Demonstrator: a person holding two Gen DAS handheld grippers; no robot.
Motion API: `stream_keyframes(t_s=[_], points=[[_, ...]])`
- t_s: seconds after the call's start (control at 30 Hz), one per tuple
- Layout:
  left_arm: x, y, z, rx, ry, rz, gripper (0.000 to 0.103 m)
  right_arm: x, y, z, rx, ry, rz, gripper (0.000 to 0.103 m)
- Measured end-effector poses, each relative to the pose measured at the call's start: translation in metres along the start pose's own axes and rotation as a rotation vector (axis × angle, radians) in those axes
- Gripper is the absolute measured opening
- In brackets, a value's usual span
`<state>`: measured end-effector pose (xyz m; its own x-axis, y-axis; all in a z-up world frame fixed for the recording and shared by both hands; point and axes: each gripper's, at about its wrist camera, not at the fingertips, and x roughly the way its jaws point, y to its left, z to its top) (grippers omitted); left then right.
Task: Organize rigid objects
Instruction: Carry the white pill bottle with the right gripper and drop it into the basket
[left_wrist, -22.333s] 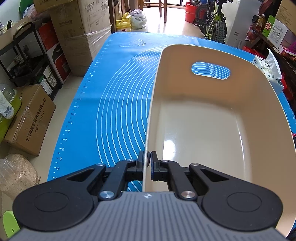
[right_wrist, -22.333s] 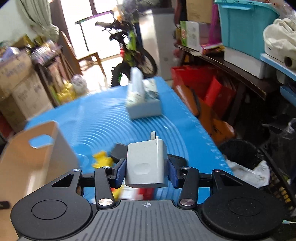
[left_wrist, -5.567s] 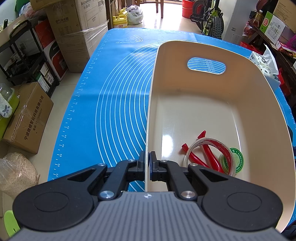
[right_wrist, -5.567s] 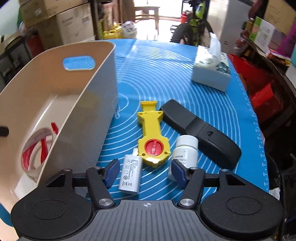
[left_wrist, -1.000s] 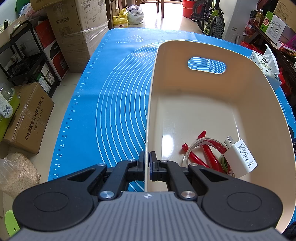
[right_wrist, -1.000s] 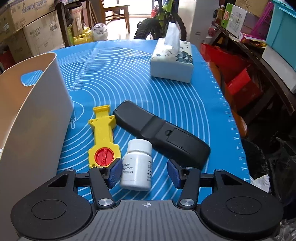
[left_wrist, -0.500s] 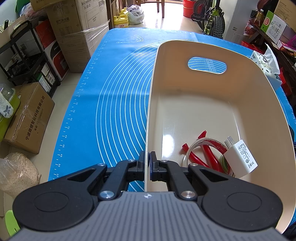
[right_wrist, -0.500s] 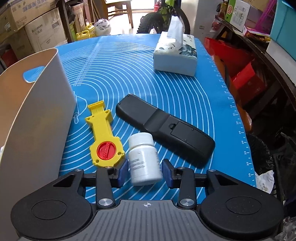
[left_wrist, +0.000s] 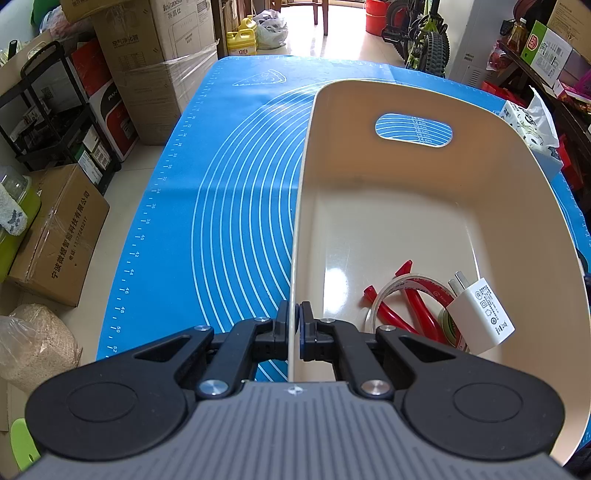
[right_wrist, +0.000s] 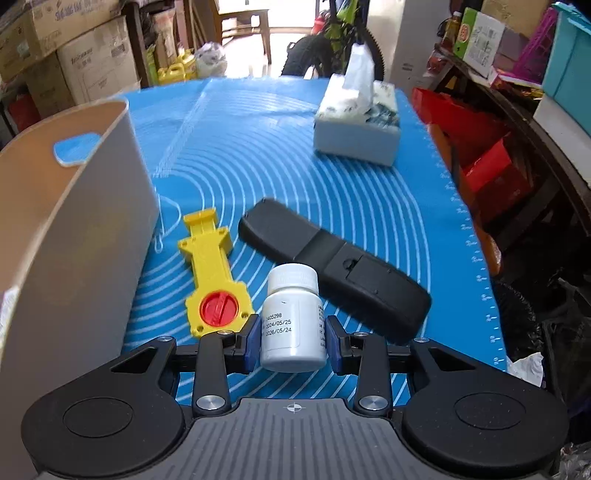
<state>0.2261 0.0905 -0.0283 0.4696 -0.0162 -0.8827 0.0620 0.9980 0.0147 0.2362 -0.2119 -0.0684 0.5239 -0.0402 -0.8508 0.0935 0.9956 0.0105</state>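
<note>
My left gripper (left_wrist: 295, 330) is shut on the near rim of the cream plastic bin (left_wrist: 406, 206), which also shows in the right wrist view (right_wrist: 92, 206). Inside the bin lie a white charger (left_wrist: 480, 319), red scissors (left_wrist: 417, 306) and a tape roll (left_wrist: 402, 286). My right gripper (right_wrist: 293, 338) is shut on a white pill bottle (right_wrist: 291, 317) and holds it slightly above the blue mat (right_wrist: 258, 155). On the mat lie a yellow tool with a red knob (right_wrist: 212, 273) and a black remote (right_wrist: 332, 266), just beyond the bottle.
A tissue box (right_wrist: 358, 122) stands at the mat's far right. The mat's right edge drops to clutter and a black bin bag (right_wrist: 524, 314). Cardboard boxes (left_wrist: 55, 236) and a shelf stand on the floor left of the table.
My right gripper has closed on the pill bottle and lifted it a little off the mat. The left gripper and the bin have not moved.
</note>
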Motion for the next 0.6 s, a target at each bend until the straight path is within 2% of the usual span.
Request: stream_keyframes(t_s=[0.23,0.43,0.6], points=[[0.0,-0.001,0.0,0.0,0.0,0.001,0.006,-0.026,-0.001,0.008,0.037,-0.096,-0.007,0.044],[0.0,-0.001,0.0,0.001,0.0,0.001,0.006,-0.054,0.008,0.014,0.075,-0.217,0.006,0.044],[0.0,0.0,0.0,0.002,0.0,0.001,0.006,-0.077,0.022,0.017,0.082,-0.303,0.047,0.044]])
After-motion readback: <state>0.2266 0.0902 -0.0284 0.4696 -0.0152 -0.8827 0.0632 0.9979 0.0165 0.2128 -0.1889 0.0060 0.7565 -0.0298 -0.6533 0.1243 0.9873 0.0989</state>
